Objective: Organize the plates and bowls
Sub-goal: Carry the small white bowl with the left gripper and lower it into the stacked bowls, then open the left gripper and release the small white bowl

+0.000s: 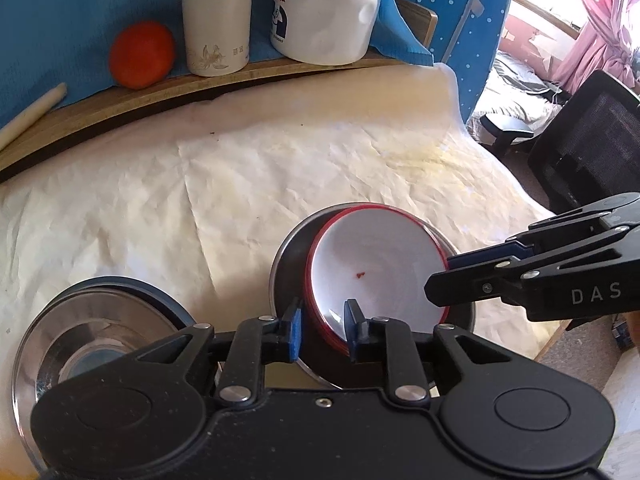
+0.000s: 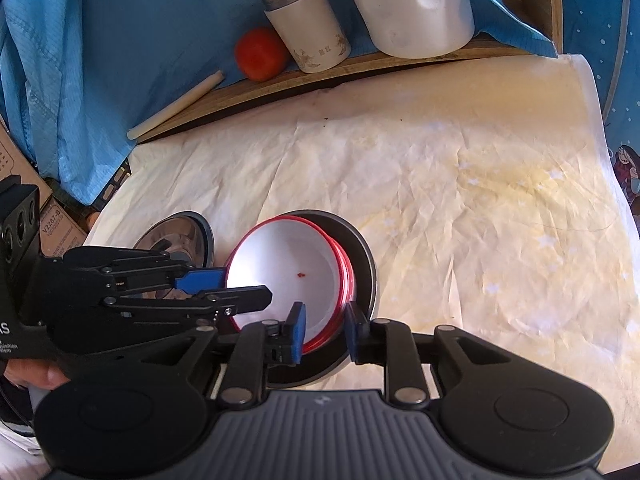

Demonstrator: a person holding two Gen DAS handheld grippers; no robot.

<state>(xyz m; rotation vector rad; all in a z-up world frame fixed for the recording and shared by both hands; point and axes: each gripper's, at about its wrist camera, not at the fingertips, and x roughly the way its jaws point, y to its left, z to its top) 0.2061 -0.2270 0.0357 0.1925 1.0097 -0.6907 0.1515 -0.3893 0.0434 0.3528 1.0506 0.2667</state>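
Cream wrinkled cloth is covering desk [image 2: 460,184]. Red-rimmed white bowls [image 1: 372,264] are nesting in dark pan [image 1: 288,256], both hand-held grippers, left [image 1: 322,330] & right [image 2: 325,330], straddling rim, pads apart, prob. releasing.

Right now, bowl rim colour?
Red rim on the white bowl, clearest in the right wrist view.

steel bowl [image 1: 100,332] partly hidden by left hand-held gripper [image 1: 322,328].
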